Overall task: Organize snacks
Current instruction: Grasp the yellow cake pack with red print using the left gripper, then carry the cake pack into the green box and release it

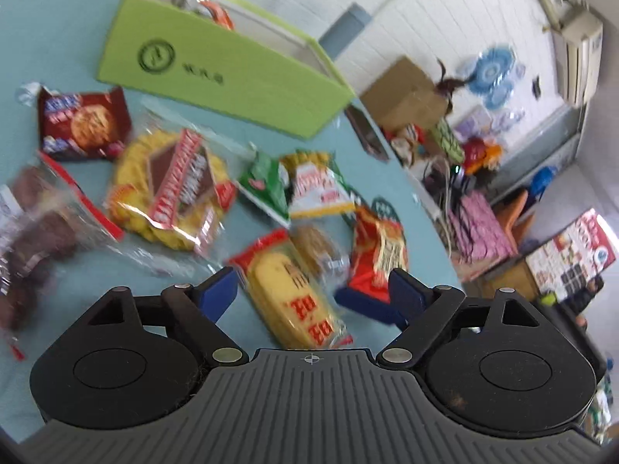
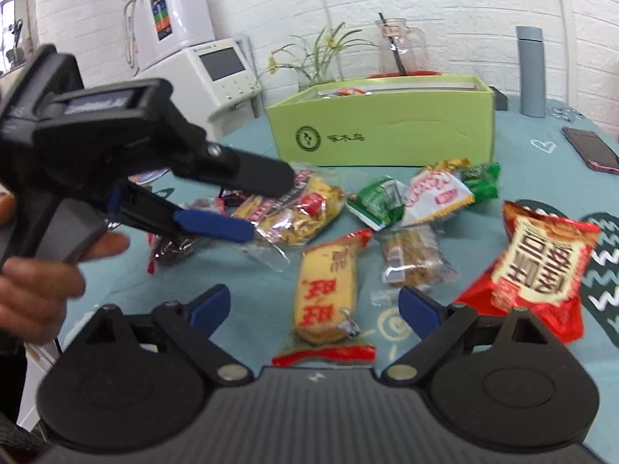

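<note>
Plainly, both tools hover above loose snacks on the blue table, jaws wide and holding nothing. The right gripper is lined up on the yellow cracker pack, which lies flat between its blue fingers without touching them. In the left wrist view the left gripper frames that same cracker pack, while the right view shows it held off to the side above the noodle bag.

The step in hand looks like picking the cracker pack for the green box, which stands open behind the pile with a few items already inside. Done well, one tool alone should take it: drop low, close across the narrow width at the pack's middle, not on the crimped red end, and squeeze lightly, since crackers break.

Close neighbours could get caught: a clear brown biscuit pack just beside it and a red bag near the right finger. Green packets lie between the pack and the box, so the carry should rise over them and over the box wall. A phone lies well apart.
</note>
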### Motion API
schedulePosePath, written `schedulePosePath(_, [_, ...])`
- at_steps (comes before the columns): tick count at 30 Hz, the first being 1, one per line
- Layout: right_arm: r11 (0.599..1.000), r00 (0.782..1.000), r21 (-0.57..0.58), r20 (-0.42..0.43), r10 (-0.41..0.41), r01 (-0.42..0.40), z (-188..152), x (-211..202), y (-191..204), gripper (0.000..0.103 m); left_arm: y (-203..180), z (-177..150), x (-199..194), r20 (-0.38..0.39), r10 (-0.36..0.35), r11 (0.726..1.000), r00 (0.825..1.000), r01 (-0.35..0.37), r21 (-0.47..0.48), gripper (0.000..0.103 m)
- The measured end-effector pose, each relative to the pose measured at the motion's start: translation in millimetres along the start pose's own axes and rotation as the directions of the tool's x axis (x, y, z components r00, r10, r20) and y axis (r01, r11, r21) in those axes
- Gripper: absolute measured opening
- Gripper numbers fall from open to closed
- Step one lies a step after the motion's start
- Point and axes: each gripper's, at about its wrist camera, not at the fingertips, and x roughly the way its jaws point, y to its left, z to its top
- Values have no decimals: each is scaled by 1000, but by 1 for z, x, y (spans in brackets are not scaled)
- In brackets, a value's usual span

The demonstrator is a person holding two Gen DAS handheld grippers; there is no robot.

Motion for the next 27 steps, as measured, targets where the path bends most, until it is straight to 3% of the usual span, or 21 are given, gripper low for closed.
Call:
schedulePosePath(2, [1000, 1000, -29, -9, -2, 1, 1, 7, 4, 93, -2, -4, 13, -36, 50, 999, 998, -50, -2, 70])
schedulePosePath(5, [998, 999, -67, -25, -23, 22, -1, 12, 9, 93, 0, -7, 26, -78, 35, 999, 996, -36, -17, 65])
schedulePosePath(9, [996, 998, -74, -45, -49, 46, -6, 16, 10, 92, -6, -9, 30, -70, 44, 999, 997, -43, 14, 63])
schedulePosePath(10, [995, 998, -82, -36, -55, 51, -7, 15, 11, 91, -7, -11, 30, -66, 48, 999, 997, -47, 25, 53])
schedulePosePath(11, [994, 997, -95, -33, -65, 62, -8, 16, 13, 80, -8, -12, 31, -66, 59, 998, 996, -56, 37, 43])
schedulePosePath(12, [992, 998, -111, -27, -63, 59, -8, 16, 15, 61, -10, -13, 32, -61, 77, 996, 995, -74, 51, 31])
schedulePosePath(13, [990, 997, -120, -20, -81, 77, -7, 17, 18, 58, -10, -14, 31, -56, 96, 994, 994, -93, 57, 22])
schedulePosePath(15, [988, 995, -126, -29, -92, 87, -4, 17, 19, 55, -8, -14, 29, -60, 96, 995, 994, -93, 42, 17])
schedulePosePath(20, [992, 998, -103, 6, -68, 68, 12, 3, 15, 55, -10, 1, 11, -21, 24, 1000, 999, -24, -4, 17])
schedulePosePath(27, [981, 991, -173, 117, -63, 82, 68, 14, 7, 55, -27, 67, 4, 107, 64, 996, 992, -71, 56, 18])
